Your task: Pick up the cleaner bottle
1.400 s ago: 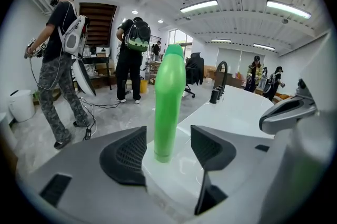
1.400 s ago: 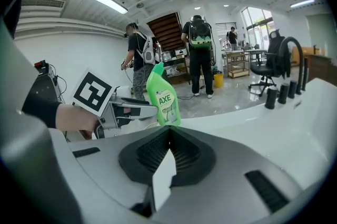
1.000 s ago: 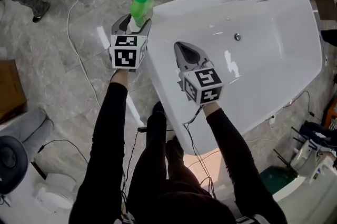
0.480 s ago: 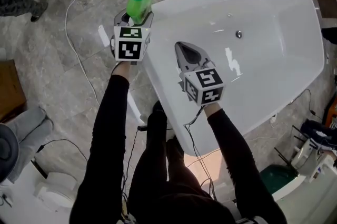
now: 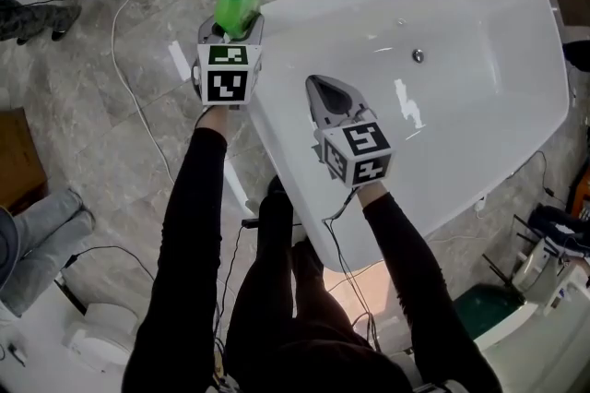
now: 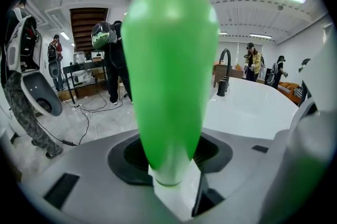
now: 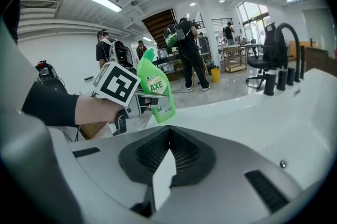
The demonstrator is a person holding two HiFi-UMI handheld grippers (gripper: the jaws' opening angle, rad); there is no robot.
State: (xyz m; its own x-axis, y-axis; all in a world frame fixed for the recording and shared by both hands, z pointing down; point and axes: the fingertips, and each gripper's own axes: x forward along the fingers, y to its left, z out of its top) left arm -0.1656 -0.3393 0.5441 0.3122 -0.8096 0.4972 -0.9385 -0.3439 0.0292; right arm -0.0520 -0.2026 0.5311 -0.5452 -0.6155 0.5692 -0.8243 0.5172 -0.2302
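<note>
Left tongs [image 5: 232,29] have just been closing and sit narrowed on the bottle [image 5: 235,2], which stands upright between the jaws, its green neck rising past their tips. Right tongs [image 5: 318,89] are pressed together on nothing, well off to the bottle's right, over the tub [image 5: 479,87]. Grip looks made; I judge the lift itself not yet done.
</note>
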